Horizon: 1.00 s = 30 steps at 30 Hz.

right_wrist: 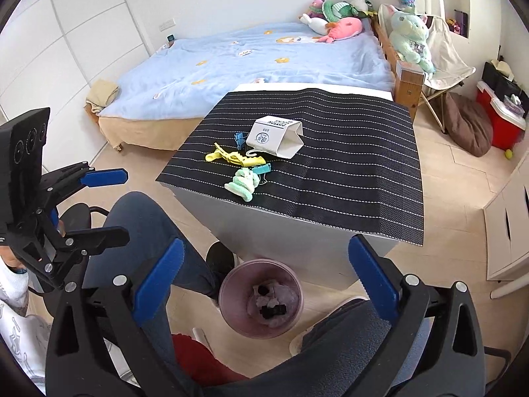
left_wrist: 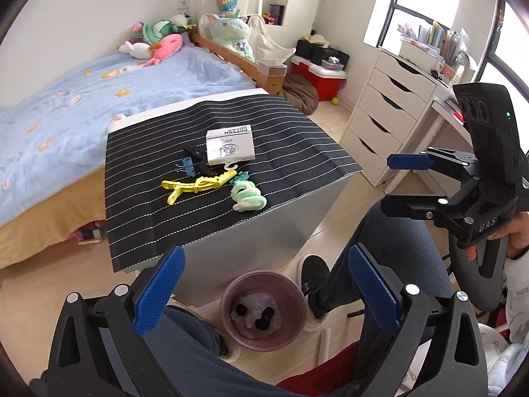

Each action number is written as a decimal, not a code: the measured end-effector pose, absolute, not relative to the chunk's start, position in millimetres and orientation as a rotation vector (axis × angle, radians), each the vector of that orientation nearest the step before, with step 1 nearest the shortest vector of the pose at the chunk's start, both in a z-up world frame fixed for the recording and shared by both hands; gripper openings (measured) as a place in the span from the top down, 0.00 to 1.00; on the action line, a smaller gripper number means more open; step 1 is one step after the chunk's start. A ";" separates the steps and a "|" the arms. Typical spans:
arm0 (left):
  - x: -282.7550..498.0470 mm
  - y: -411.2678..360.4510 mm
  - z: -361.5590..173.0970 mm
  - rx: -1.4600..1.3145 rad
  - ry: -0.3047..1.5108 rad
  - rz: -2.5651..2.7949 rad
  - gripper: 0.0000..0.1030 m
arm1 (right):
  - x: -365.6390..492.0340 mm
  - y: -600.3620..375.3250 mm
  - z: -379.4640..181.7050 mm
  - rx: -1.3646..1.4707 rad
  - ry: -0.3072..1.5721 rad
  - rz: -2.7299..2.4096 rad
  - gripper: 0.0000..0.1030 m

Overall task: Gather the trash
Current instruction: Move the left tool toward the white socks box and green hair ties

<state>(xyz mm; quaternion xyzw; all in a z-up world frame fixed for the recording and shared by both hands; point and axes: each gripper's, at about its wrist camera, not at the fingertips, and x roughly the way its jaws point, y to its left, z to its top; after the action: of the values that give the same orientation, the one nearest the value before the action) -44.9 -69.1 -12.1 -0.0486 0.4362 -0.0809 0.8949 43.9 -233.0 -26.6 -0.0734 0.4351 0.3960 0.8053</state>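
A mauve bin (left_wrist: 225, 301) (right_wrist: 227, 297) stands on the floor at the table's front, holding crumpled lilac paper (left_wrist: 256, 307) and small black bits. My left gripper (left_wrist: 264, 258) (right_wrist: 115, 203) hangs above it, open, with nothing between its fingers. Beside it my right gripper (right_wrist: 264, 248) (left_wrist: 391, 182) is also open and empty. On the black striped mat (left_wrist: 148, 225) (right_wrist: 347, 182) lie a white cardboard box (left_wrist: 229, 145) (right_wrist: 276, 139), a yellow clip (left_wrist: 198, 185) (right_wrist: 231, 158), a mint fuzzy band (left_wrist: 248, 197) (right_wrist: 241, 183) and a blue binder clip (left_wrist: 188, 165) (right_wrist: 238, 139).
The person's legs (left_wrist: 380, 248) (right_wrist: 148, 231) flank the bin, one dark shoe (left_wrist: 312, 271) close to its rim. A blue-covered bed (left_wrist: 82, 99) lies behind the table. White drawers (left_wrist: 386, 115) stand on the right, a red cooler (left_wrist: 317, 77) further back.
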 end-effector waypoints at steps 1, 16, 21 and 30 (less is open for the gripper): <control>-44.4 -68.1 -12.7 -0.103 0.907 -0.161 0.08 | 43.5 -233.2 -26.8 -0.158 0.931 0.848 0.05; -31.0 -59.4 -13.8 -0.152 0.924 -0.120 0.07 | 49.7 -227.8 -24.7 -0.171 0.917 0.826 0.04; -20.5 -55.8 -13.8 -0.166 0.926 -0.120 0.07 | 63.0 -223.5 -21.6 -0.176 0.919 0.790 0.04; 13.4 -45.4 -15.1 -0.211 0.941 -0.118 0.07 | 82.9 -224.3 -15.3 -0.157 0.916 0.757 0.04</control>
<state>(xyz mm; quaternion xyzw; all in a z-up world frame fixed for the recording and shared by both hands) 13.4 -45.4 -15.1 -0.1015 0.4521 -0.0568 0.8844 82.9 -224.3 -15.3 -0.0738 0.4313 0.3564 0.8256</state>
